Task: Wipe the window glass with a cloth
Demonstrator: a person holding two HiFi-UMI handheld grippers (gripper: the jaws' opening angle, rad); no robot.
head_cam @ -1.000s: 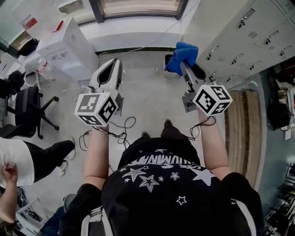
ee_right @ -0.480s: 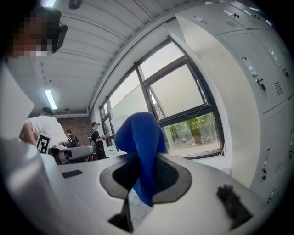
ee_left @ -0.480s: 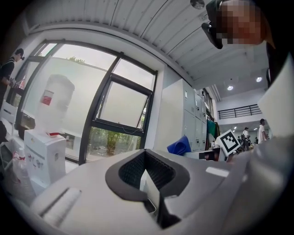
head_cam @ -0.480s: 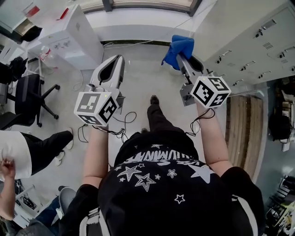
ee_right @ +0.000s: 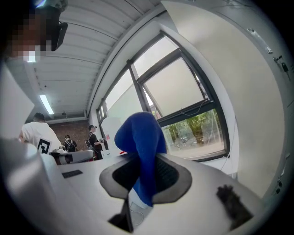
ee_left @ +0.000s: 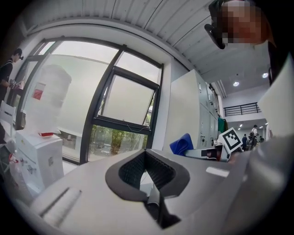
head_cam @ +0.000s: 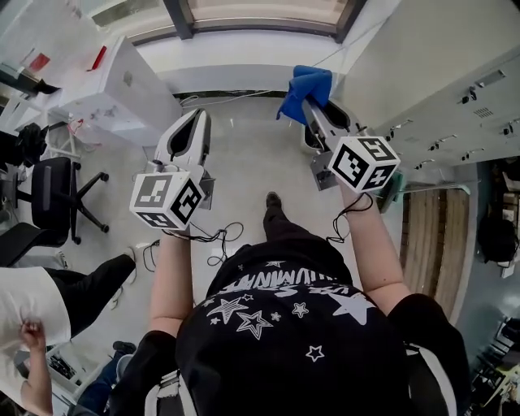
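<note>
The window (head_cam: 260, 12) runs along the top of the head view, above a white sill. In the left gripper view the dark-framed window glass (ee_left: 128, 105) is straight ahead; it fills the right gripper view too, as window glass (ee_right: 183, 92). My right gripper (head_cam: 313, 110) is shut on a blue cloth (head_cam: 305, 88), which sticks up out of the jaws as a blue cloth (ee_right: 142, 147). The right gripper (ee_right: 144, 179) points at the window. My left gripper (head_cam: 190, 130) is held level with it, shut and empty, also seen as the left gripper (ee_left: 147, 160).
A white water dispenser (head_cam: 114, 81) stands at the left by the window. Grey lockers (head_cam: 455, 73) line the right wall. An office chair (head_cam: 49, 195) and a seated person (head_cam: 41, 284) are at the left. Cables (head_cam: 215, 236) lie on the floor.
The person has stepped towards the window, so the sill and dispenser sit lower in view. Both grippers stay raised, with the cloth still held in the right one.
</note>
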